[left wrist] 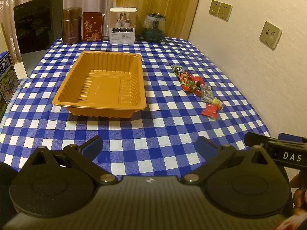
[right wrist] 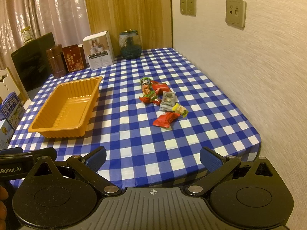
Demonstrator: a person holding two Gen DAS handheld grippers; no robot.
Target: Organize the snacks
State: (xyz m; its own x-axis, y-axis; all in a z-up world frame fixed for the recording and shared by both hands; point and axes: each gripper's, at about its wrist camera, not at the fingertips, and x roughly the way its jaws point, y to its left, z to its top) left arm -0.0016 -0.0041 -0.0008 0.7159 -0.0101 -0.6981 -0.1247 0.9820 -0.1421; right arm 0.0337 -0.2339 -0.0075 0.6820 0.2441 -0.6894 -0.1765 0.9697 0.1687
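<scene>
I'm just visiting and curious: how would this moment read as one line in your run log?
stage: start | orange tray: empty | snack packets: loose on checked tablecloth, right of tray | left claw: open, holding nothing | right claw: open, holding nothing

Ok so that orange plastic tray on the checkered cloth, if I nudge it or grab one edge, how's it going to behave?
The orange plastic tray looks thin-walled and holds nothing, so it is probably light and may skid on the checkered tablecloth when nudged. Its ribbed walls suggest some stiffness, though gripping one rim could flex it. Low and wide, it seems unlikely to tip.
</scene>
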